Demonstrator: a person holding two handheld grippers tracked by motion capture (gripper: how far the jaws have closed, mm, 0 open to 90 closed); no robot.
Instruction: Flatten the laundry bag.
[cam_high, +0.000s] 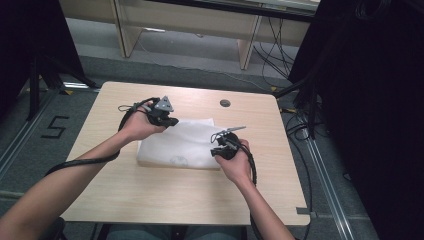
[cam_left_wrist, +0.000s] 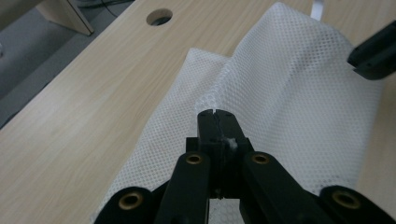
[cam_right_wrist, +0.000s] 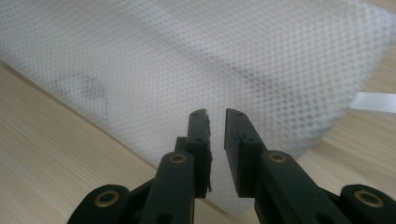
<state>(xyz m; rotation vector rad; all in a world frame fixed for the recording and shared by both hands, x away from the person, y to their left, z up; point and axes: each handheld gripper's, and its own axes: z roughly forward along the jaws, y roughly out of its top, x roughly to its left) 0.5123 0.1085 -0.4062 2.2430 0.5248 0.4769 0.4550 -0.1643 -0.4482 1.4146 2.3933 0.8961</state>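
A white mesh bag (cam_high: 185, 142) lies flat in the middle of the wooden table (cam_high: 150, 195). My left gripper (cam_high: 172, 121) is at the bag's far left corner. In the left gripper view its jaws (cam_left_wrist: 215, 114) are pressed together on a pinch of the mesh (cam_left_wrist: 289, 102), which rises in a fold to the tips. My right gripper (cam_high: 216, 150) is at the bag's near right edge. In the right gripper view its jaws (cam_right_wrist: 216, 116) stand a narrow gap apart, with the mesh (cam_right_wrist: 187, 60) showing through the gap and the pads not pressing on it.
A round cable hole (cam_high: 225, 103) sits in the table behind the bag. A white tag strip (cam_right_wrist: 373, 101) sticks out from the bag's edge. Black curtains, cables and a wooden desk frame surround the table. My right gripper's tip (cam_left_wrist: 376, 56) shows at the right of the left gripper view.
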